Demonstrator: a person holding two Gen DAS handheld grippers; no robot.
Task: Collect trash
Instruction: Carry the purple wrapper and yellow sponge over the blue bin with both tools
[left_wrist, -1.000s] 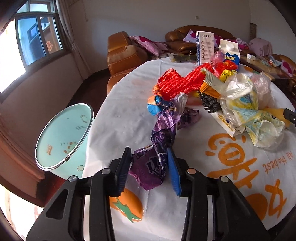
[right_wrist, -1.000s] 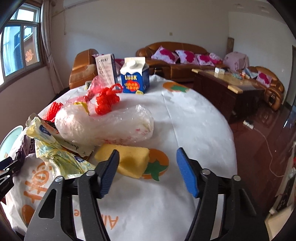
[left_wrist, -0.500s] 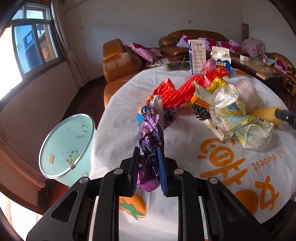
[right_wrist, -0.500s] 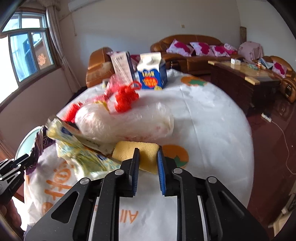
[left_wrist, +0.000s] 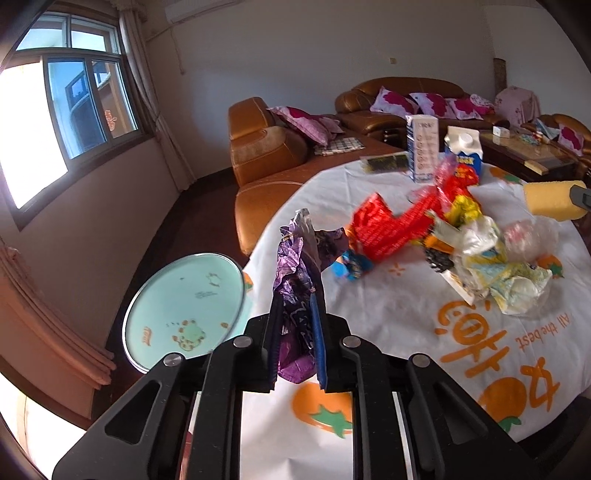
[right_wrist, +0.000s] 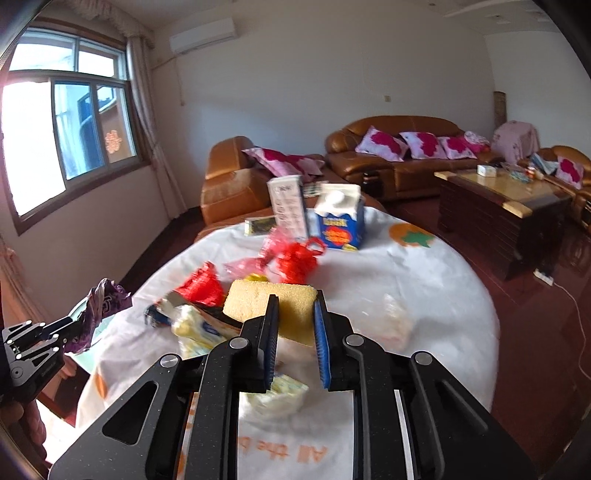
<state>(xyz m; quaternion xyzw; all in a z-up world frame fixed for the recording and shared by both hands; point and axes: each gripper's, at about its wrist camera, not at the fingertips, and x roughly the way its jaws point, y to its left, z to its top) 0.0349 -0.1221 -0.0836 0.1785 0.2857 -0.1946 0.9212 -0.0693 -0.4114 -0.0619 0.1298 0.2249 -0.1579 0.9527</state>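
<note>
My left gripper (left_wrist: 297, 332) is shut on a crumpled purple wrapper (left_wrist: 297, 273) and holds it above the table's left edge. A mint-green trash bin (left_wrist: 184, 310) stands open on the floor to its left. My right gripper (right_wrist: 295, 332) is shut on a yellow sponge (right_wrist: 269, 302), lifted above the table; the sponge also shows in the left wrist view (left_wrist: 550, 199). A heap of trash lies on the white tablecloth (left_wrist: 388, 306): a red wrapper (left_wrist: 388, 229), clear and yellow plastic bags (left_wrist: 498, 273), a small blue wrapper (left_wrist: 351, 266).
A blue milk carton (right_wrist: 341, 221) and a white carton (right_wrist: 288, 206) stand at the table's far side. Brown sofas (right_wrist: 402, 162) and a wooden coffee table (right_wrist: 506, 206) lie beyond. The left gripper (right_wrist: 40, 343) shows at the right wrist view's left edge.
Both grippers closed, the left on the purple wrapper, the right on the yellow sponge, and both lifted their loads off the table.
</note>
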